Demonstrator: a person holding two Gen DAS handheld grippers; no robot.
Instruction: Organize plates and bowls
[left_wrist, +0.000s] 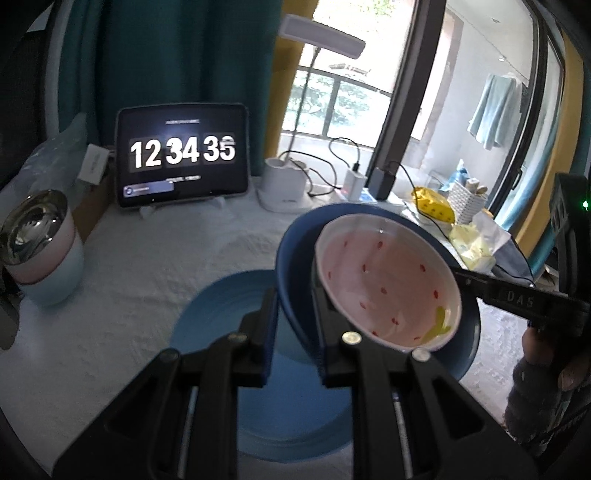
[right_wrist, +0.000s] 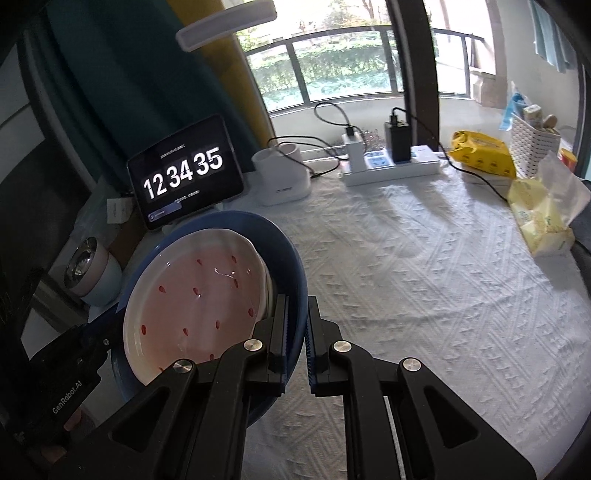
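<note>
Tablet (right_wrist: 184, 177) reads 12 34 35 | left gripper (right_wrist: 48, 373) marked GenRobot.AI

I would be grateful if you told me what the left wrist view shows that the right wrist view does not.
Only the left wrist view shows the light blue plate lying flat on the white cloth below the lifted stack, and the yellow mark inside the pink dotted bowl. Only the right wrist view shows the white power strip whole and the bare stretch of cloth to the right. Both show the dark blue bowl holding the pink one, clamped at opposite rims by the left claw and right claw, plus the clock tablet.
</note>
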